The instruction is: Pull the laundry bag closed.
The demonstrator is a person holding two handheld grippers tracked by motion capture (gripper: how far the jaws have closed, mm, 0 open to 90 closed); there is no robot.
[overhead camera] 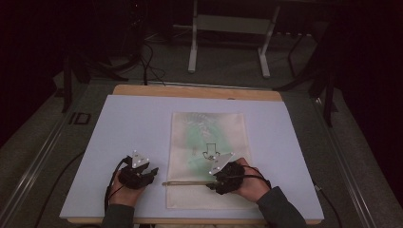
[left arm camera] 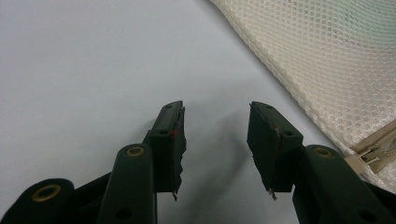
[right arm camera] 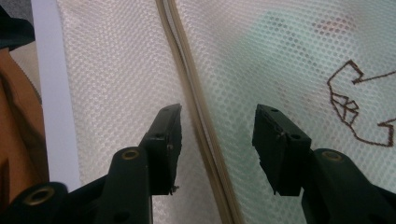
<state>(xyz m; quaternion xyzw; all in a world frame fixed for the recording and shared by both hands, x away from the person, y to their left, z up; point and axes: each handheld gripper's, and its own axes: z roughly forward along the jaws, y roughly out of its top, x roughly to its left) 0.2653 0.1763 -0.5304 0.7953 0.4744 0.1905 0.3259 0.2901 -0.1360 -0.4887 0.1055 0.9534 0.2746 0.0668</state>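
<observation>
So it's a cream mesh bag (overhead camera: 207, 156), flat on the white table top (overhead camera: 123, 142), long side running away from the person, and something pale green shows through the netting around the middle. There's a dark outline stitched on the front (right arm camera: 359, 105). A beige zipper (right arm camera: 196, 112) runs across the bag near the near end, looks closed along the part you can see, and its pull (left arm camera: 362, 161) sits at the bag's left edge. The fabric lies smooth, no real bunching.
</observation>
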